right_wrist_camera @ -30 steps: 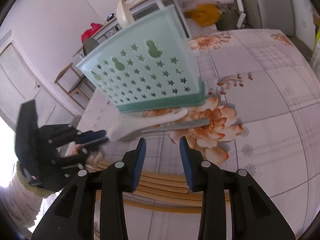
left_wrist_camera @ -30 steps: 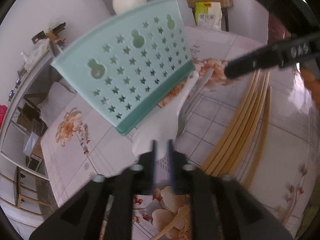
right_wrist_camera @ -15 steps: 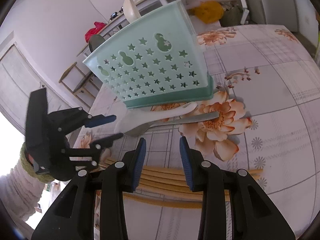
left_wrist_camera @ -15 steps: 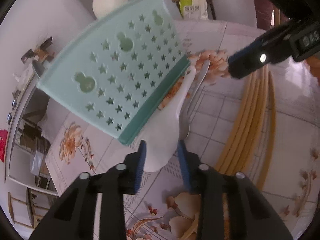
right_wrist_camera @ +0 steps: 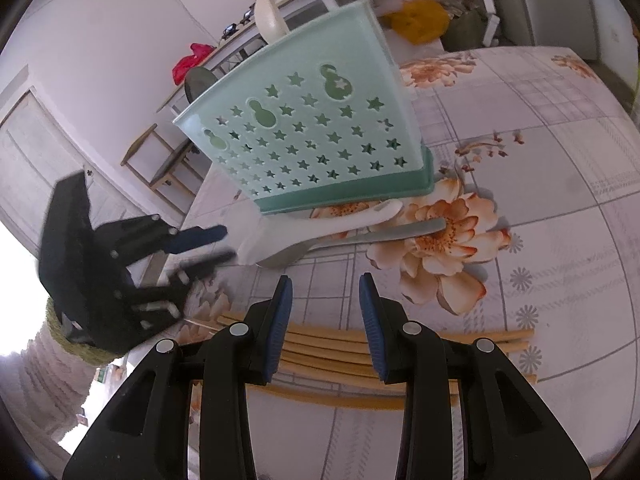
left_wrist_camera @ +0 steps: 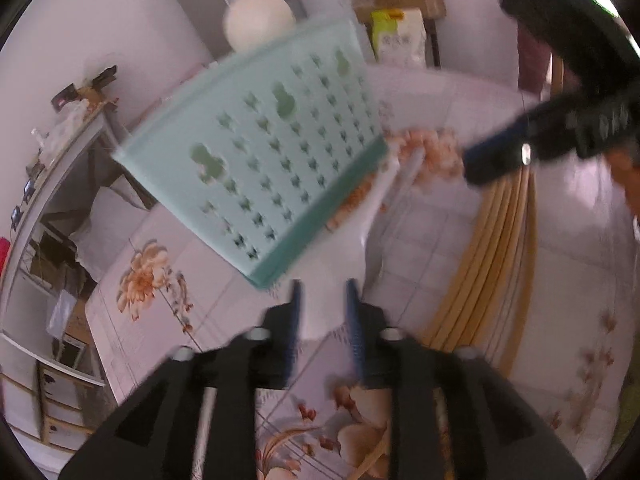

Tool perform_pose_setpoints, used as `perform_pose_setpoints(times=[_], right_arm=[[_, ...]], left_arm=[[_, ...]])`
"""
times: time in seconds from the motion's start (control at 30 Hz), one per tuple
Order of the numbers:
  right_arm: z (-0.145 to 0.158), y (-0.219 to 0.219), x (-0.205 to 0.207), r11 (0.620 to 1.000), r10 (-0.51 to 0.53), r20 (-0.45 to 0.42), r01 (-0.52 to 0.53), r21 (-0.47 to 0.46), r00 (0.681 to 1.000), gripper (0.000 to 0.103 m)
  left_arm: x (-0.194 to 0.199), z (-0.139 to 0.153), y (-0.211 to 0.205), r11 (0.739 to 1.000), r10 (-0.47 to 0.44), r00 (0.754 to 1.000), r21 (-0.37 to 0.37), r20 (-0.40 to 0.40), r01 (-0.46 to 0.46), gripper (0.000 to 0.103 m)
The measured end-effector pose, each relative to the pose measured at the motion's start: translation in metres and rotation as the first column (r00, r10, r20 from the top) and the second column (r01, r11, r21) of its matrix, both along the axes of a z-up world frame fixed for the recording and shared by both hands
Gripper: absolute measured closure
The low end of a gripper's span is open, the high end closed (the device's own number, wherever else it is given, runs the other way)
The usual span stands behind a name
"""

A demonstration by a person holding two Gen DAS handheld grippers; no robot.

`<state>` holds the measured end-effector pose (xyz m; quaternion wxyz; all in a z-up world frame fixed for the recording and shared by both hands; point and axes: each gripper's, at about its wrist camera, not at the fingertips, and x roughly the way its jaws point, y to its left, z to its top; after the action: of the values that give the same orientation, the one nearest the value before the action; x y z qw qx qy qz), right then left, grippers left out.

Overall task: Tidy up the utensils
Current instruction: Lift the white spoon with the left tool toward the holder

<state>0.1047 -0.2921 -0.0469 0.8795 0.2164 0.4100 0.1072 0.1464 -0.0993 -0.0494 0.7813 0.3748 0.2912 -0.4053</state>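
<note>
A mint-green utensil holder (left_wrist_camera: pixel 272 160) (right_wrist_camera: pixel 312 140) with star holes stands on the floral tablecloth. In front of it lie a white plastic spoon (left_wrist_camera: pixel 340 264) (right_wrist_camera: pixel 320 228) and a metal spoon (left_wrist_camera: pixel 412 168) (right_wrist_camera: pixel 384 234). My left gripper (left_wrist_camera: pixel 323 308) (right_wrist_camera: pixel 226 245) has its jaws opening, with the white spoon's wide end between the tips and no pad visibly pressing on it. My right gripper (right_wrist_camera: pixel 326 292) hovers open and empty over several bamboo chopsticks (right_wrist_camera: pixel 328 344) (left_wrist_camera: pixel 488 256).
A cream ladle (right_wrist_camera: pixel 270 16) and a dark spoon (right_wrist_camera: pixel 198 82) stick up out of the holder. A shelf unit (left_wrist_camera: pixel 60 184) stands beyond the table's far side. A knitted sleeve (right_wrist_camera: pixel 36 360) shows behind the left gripper.
The left jaws, narrow at the white spoon's wide end a second ago, spread and drew back, then came up around that end again. The right gripper has not moved.
</note>
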Motion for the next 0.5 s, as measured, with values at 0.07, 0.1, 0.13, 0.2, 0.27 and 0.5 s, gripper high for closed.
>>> perform_pose_setpoints(times=[0.07,0.1,0.13,0.2,0.27,0.5], right_arm=[[0.0,0.002,0.002,1.0,0.003,0.004,-0.003,0.005,1.0,0.069],[0.0,0.003,0.003,1.0,0.003,0.006,-0.003,0.007,1.0,0.069],[-0.001,0.004,0.003,1.0,0.004,0.006,-0.004,0.008,1.0,0.069],[-0.003,0.005,0.005,1.0,0.003,0.002,-0.003,0.013,1.0,0.069],[-0.004,0.005,0.005,1.0,0.0,-0.001,0.0,0.019,1.0,0.069],[-0.003,0.004,0.008,0.999,-0.012,0.006,0.012,0.039,1.0,0.069]], left_arm=[[0.0,-0.013,-0.004,0.998,-0.013,1.0,0.058,0.023,0.012,0.059],[0.001,-0.018,-0.006,0.997,-0.017,0.999,0.076,0.032,0.014,0.058],[0.002,-0.019,-0.006,0.997,-0.024,0.999,0.073,0.046,0.021,0.056],[0.005,-0.02,-0.007,0.997,-0.026,0.998,0.074,0.051,0.022,0.056],[0.006,-0.02,-0.008,0.997,-0.036,0.996,0.077,0.083,0.03,0.057],[-0.006,-0.012,-0.001,0.998,-0.065,0.98,0.029,0.19,0.06,0.089]])
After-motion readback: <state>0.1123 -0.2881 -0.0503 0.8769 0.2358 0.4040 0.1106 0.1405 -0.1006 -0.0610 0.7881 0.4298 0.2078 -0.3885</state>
